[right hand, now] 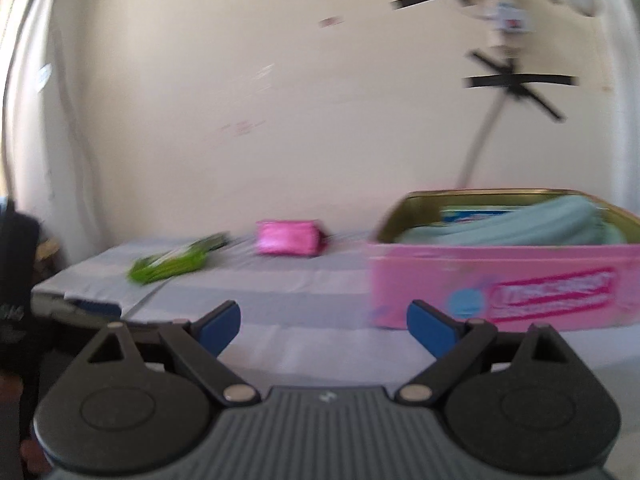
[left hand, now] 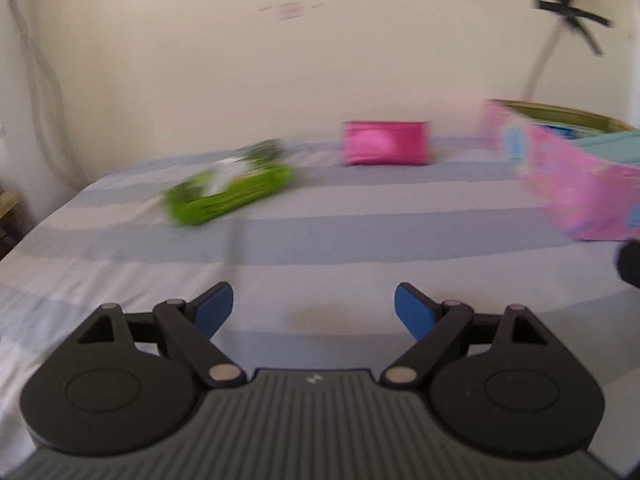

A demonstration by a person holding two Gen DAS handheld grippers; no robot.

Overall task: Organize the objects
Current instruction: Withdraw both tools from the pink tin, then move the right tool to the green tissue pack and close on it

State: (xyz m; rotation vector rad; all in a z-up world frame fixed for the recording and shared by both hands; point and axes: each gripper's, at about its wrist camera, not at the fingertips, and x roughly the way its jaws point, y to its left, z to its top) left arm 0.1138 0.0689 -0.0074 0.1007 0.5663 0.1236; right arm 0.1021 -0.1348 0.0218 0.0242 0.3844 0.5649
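Broadly, a striped cloth (left hand: 360, 236) covers the table, and on its right side stands an open pink box (right hand: 504, 280) with teal fabric (right hand: 516, 224) and a blue packet inside. Well left of the box, near the wall, lie a green packet (left hand: 228, 188) and a small magenta pouch (left hand: 386, 143), apart from each other. Both the left gripper (left hand: 314, 312) and the right gripper (right hand: 324, 326) hover with jaws spread wide, nothing between them.

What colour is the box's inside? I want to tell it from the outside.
Gold inside the box, pink outside; best seen in the right wrist view.

Packet (left hand: 230, 184) left of pouch (left hand: 386, 143); box (left hand: 576, 184) right.
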